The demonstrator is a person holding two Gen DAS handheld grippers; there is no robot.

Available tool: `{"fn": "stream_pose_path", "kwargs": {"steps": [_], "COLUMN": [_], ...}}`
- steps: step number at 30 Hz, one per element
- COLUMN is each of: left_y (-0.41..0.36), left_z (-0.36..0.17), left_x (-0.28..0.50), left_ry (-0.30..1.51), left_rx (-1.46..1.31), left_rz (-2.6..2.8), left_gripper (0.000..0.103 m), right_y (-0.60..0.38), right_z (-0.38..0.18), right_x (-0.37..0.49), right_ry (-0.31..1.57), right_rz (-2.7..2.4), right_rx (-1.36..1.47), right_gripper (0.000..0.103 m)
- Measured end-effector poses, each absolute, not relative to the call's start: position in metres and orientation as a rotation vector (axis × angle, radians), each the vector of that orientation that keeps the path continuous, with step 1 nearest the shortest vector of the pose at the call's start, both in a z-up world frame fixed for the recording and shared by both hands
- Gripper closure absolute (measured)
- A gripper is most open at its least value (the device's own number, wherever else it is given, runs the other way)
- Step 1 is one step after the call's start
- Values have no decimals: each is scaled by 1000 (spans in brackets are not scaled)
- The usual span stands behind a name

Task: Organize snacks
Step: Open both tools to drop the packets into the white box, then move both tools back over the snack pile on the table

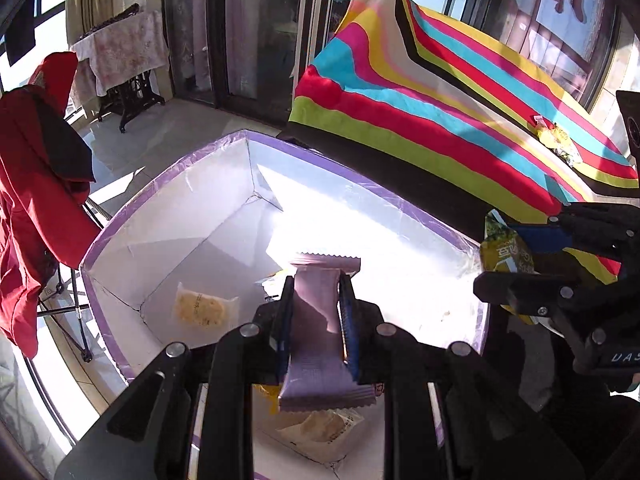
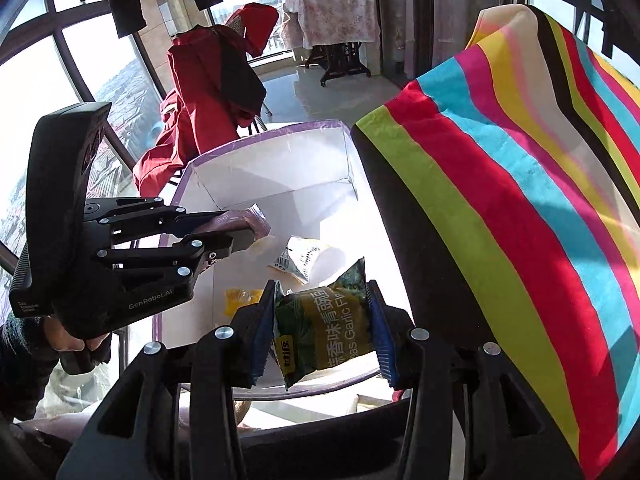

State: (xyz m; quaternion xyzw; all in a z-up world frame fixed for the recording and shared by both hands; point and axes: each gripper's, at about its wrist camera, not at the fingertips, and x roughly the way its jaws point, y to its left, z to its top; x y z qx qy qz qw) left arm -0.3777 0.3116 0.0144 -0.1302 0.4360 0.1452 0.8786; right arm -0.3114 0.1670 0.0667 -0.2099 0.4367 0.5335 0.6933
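My left gripper is shut on a purple snack packet and holds it above the white box with a purple rim. It also shows in the right wrist view, over the box. My right gripper is shut on a green garlic-pea snack bag above the box's near edge. It shows in the left wrist view with the bag. Several snack packets lie in the box: a pale one, another, a yellow one, a white one.
A table under a rainbow-striped cloth stands right beside the box, with a yellow snack bag on it. A red jacket on a folding chair stands left of the box. Glass doors and a covered sewing table are behind.
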Motion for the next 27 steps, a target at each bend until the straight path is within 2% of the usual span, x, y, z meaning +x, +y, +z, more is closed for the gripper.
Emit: {"fn": "stream_pose_path", "kwargs": {"steps": [2, 3, 4, 5, 6, 9, 14, 18, 21, 27], "left_y": [325, 331, 337, 342, 345, 343, 293, 228, 180, 87], "left_z": [10, 8, 6, 6, 9, 23, 47, 61, 63, 41], "left_x": [-388, -392, -395, -398, -399, -395, -336, -266, -207, -76], "left_ry": [920, 925, 927, 918, 895, 825, 780, 754, 789, 870], "left_rx": [-270, -253, -228, -206, -195, -169, -5, 84, 60, 19], "left_rz": [379, 435, 505, 575, 628, 687, 555, 359, 201, 27], "left_gripper": [81, 72, 59, 26, 7, 2, 2, 2, 2, 2], "right_y": [176, 179, 181, 180, 177, 160, 83, -4, -75, -193], "right_z": [58, 58, 56, 56, 59, 70, 86, 91, 83, 61], "right_x": [-319, -322, -324, -326, -327, -316, -256, -198, -148, -76], "right_ry": [1000, 1027, 1039, 1037, 1018, 957, 879, 855, 906, 927], "right_rz": [1262, 1310, 1352, 1371, 1369, 1312, 1059, 789, 564, 238], "right_rx": [-432, -407, -378, -353, -340, -319, -169, -26, 110, 305], "right_gripper": [57, 54, 42, 34, 23, 21, 17, 17, 17, 16]}}
